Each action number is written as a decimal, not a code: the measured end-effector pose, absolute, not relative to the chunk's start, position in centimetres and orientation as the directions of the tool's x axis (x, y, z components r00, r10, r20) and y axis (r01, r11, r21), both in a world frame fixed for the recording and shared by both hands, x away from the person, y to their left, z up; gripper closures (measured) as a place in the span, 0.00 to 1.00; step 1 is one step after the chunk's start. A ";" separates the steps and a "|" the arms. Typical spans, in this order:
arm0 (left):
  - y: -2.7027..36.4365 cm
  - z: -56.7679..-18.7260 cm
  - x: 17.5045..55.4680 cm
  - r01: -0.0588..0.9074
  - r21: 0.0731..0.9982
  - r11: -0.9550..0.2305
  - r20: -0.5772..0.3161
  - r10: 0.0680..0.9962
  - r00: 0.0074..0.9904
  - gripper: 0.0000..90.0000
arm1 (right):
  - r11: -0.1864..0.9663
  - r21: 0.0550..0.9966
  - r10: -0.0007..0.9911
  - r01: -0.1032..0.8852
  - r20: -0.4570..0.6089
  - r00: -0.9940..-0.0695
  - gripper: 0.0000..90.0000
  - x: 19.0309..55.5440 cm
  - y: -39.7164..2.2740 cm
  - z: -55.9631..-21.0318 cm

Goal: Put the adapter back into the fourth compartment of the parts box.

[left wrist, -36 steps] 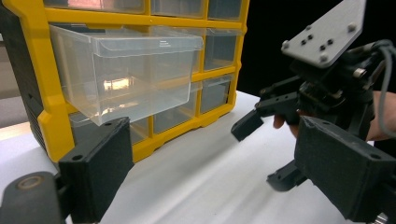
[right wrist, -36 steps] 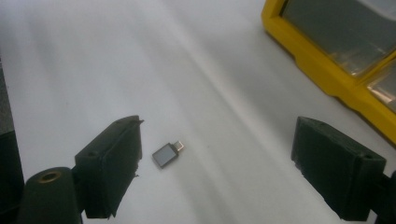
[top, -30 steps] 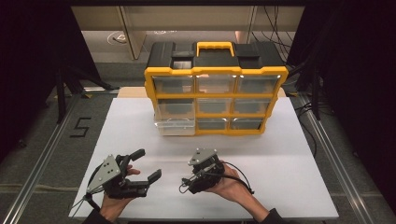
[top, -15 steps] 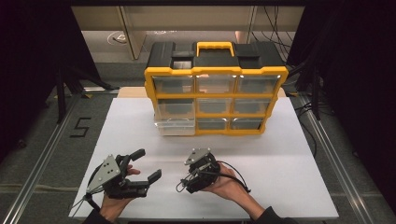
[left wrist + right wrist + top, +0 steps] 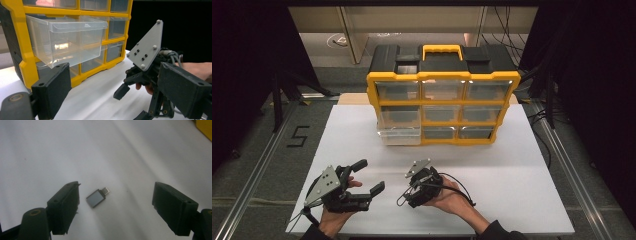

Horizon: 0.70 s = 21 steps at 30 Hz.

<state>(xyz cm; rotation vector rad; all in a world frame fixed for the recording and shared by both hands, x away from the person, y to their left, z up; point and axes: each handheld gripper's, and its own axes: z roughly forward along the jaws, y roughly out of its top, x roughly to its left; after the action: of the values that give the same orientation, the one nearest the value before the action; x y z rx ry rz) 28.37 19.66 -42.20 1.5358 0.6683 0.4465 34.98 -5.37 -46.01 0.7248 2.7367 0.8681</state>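
The right gripper [image 5: 404,192] points down at the white table [image 5: 522,200], and its jaws stand wide apart; they have just been closing a little. Between them a small grey USB adapter [image 5: 97,197] lies flat on the table, close to one pad but not touching it. The left gripper [image 5: 368,176] rests near it with jaws open on nothing. Behind them stands a yellow organizer [image 5: 442,107], with one clear drawer [image 5: 66,41] pulled out.
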 end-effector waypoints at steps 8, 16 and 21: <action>19.7 -42.2 28.4 0.141 0.990 0.014 -0.117 0.648 0.753 0.12 | 0.731 0.541 0.499 0.416 -0.008 -0.866 0.31 35.1 -4.5 -46.6; 19.7 -42.2 28.4 0.142 0.990 0.017 -0.119 0.646 0.754 0.12 | 0.739 0.515 0.510 0.435 -0.006 -0.860 0.37 35.2 -3.5 -47.1; 19.7 -42.2 28.4 0.141 0.990 0.017 -0.119 0.644 0.756 0.12 | 0.756 0.496 0.504 0.427 -0.025 -0.863 0.42 35.3 -3.1 -47.4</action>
<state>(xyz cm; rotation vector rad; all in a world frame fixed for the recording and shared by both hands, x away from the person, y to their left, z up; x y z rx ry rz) 28.36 19.74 -42.15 1.5303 0.6613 0.4383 35.25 -3.11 -47.42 0.7466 2.7947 0.7328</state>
